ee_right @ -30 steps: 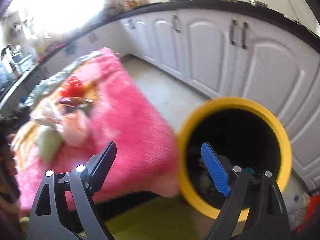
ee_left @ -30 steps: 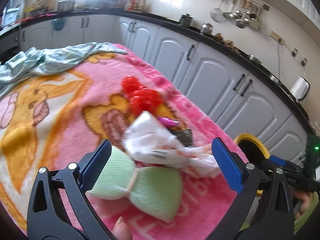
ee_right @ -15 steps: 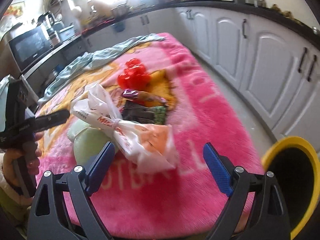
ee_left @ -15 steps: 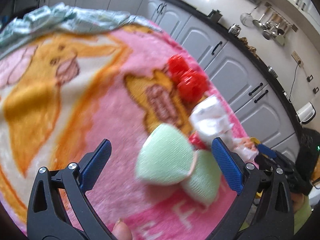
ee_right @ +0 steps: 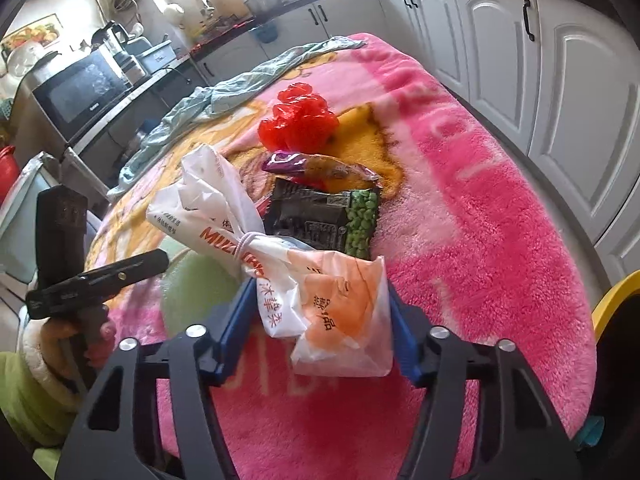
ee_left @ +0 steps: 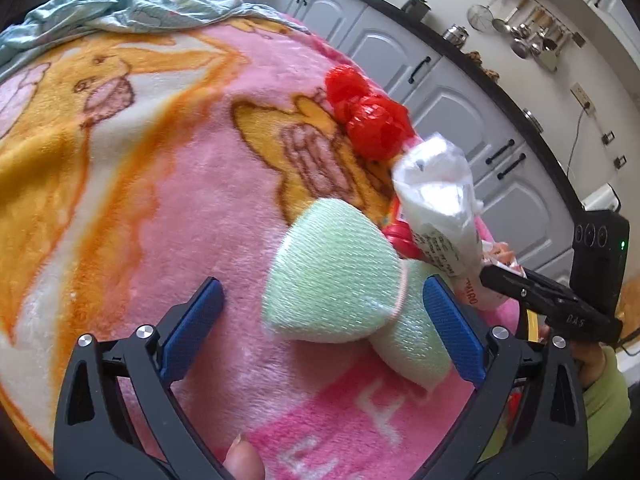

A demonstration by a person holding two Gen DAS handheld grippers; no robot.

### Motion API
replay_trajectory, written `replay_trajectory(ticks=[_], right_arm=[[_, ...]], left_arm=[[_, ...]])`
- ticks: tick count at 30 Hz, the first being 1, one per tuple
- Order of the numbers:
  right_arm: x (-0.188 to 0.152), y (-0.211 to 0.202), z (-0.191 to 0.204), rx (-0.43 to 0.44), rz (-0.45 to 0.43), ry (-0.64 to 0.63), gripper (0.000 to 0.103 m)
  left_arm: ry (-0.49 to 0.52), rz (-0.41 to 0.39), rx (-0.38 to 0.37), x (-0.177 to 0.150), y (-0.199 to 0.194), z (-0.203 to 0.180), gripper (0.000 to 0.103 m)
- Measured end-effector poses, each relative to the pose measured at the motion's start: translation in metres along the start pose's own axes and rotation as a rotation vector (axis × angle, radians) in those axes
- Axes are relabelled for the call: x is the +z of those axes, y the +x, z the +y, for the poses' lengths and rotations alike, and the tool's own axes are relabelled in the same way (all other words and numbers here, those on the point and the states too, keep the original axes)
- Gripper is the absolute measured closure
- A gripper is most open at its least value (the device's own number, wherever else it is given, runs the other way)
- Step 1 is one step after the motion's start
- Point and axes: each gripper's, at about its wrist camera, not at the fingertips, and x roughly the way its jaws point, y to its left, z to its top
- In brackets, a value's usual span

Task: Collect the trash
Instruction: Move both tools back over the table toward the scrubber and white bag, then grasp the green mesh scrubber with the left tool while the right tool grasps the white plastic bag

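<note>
crumpled white-and-orange plastic bag [ee_right: 320,280], knotted mid-length, printed with red lettering.

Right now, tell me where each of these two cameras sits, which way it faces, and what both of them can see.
Left wrist: on the left gripper, angled down at the green foam wrap on the pink blanket; open jaws just narrowed slightly, straddling the wrap; a fingertip shows.
Right wrist: on the right gripper, facing the white plastic bag; jaws just closed onto it.
Shared: bag, wrap, red crumpled plastic, blanket; each view shows the other gripper.
</note>
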Motion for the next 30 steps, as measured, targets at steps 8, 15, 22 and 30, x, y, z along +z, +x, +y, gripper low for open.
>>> replay_trajectory(ticks=[8, 15, 22, 30], right_arm=[[-0.008, -0.013, 0.017, 0.029, -0.018, -0.03, 0.057], [-0.012, -0.024, 0.029, 0.017, -0.057, -0.037, 0.06], [-0.014, -0.052, 0.024, -0.026, -0.131, -0.011, 0.06], [-0.014, -0.086, 0.007, -0.083, -0.199, 0.034, 0.06]], left_arm=[[0.0, -0.005, -0.028, -0.002, -0.002, -0.011, 0.051], [0.004, -0.028, -0.057, 0.002, -0.014, -0.012, 0.069], [0.046, -0.045, -0.076, 0.005, -0.028, -0.024, 0.076], [0.128, -0.073, -0.097, 0.006, -0.04, -0.053, 0.079]])
